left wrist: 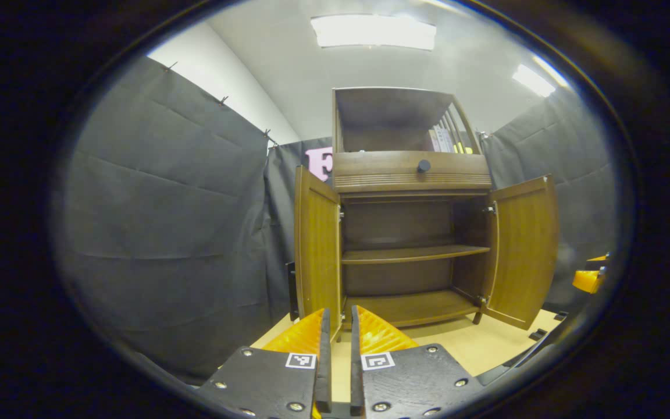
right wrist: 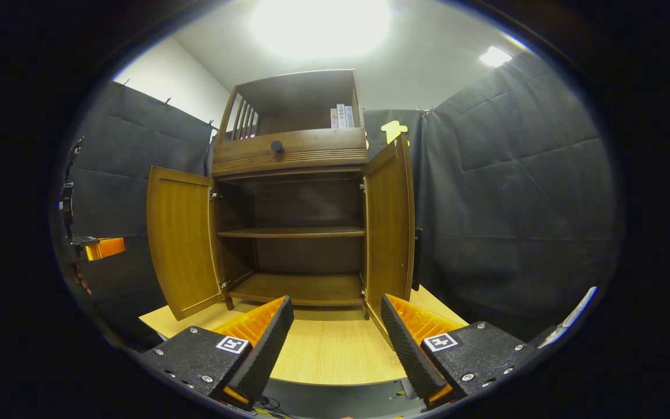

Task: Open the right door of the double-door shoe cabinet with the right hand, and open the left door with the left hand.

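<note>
The brown wooden shoe cabinet (left wrist: 410, 174) stands ahead with both doors swung out and two bare shelves showing. In the left gripper view the left door (left wrist: 316, 250) juts toward me just beyond my left gripper (left wrist: 340, 312), whose fingers stand almost together with a thin slit and nothing held. The right door (left wrist: 524, 250) hangs wide open. In the right gripper view the right door (right wrist: 390, 233) points at me, close behind my right gripper (right wrist: 336, 302), which is open and holds nothing. The left door (right wrist: 181, 247) is open too.
The cabinet rests on a light wooden platform (right wrist: 335, 355) ringed by black cloth walls. A drawer with a round knob (left wrist: 423, 166) and an upper shelf with books (right wrist: 342, 116) sit above the doors. The other gripper peeks in at the edge (left wrist: 590, 280) (right wrist: 102, 248).
</note>
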Demonstrator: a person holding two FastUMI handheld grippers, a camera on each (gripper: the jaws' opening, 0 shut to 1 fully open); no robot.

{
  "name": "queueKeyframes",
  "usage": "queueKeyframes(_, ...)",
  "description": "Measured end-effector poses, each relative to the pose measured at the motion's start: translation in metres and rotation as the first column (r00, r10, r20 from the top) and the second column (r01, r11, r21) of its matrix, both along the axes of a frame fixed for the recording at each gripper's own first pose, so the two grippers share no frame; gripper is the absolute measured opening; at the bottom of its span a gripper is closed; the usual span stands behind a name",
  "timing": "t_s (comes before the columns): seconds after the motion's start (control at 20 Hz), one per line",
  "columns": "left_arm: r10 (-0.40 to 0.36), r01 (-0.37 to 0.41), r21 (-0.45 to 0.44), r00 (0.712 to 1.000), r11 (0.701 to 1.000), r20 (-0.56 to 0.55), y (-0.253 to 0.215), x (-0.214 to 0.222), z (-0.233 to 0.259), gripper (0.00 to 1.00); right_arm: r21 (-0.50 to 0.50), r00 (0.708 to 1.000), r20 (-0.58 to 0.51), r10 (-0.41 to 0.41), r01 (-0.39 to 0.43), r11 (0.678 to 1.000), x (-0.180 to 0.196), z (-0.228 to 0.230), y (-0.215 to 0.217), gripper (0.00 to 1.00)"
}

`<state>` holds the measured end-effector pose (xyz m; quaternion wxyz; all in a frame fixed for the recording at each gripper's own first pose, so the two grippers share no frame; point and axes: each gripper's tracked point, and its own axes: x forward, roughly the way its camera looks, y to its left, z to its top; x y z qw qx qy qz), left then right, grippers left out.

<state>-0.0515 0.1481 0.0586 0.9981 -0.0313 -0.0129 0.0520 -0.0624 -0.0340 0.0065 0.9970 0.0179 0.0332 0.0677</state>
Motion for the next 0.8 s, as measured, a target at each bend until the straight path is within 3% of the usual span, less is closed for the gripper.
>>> queueKeyframes(0.2,-0.028,0.028,-0.003,1.0,1.0,-0.003,-0.024,-0.023,-0.007,0.19,0.01,1.0,0.007,0.005,-0.005,1.0,-0.015,0.002,0.002,0.92)
queueKeyframes(0.4,-0.018,0.017,-0.019,0.999,1.0,-0.033,-0.031,-0.036,-0.022,0.77,0.013,1.0,0.004,0.012,-0.013,1.0,-0.021,0.0,0.004,0.93)
queueKeyframes(0.55,0.002,-0.003,-0.019,0.999,1.0,-0.034,-0.032,-0.04,-0.025,0.94,0.017,1.0,0.012,0.008,-0.008,1.0,-0.021,0.003,0.003,0.94)
queueKeyframes(0.8,0.018,-0.017,0.002,1.0,1.0,-0.023,-0.027,-0.041,-0.022,0.94,0.029,1.0,0.027,-0.007,0.007,1.0,-0.018,0.008,0.0,0.94)
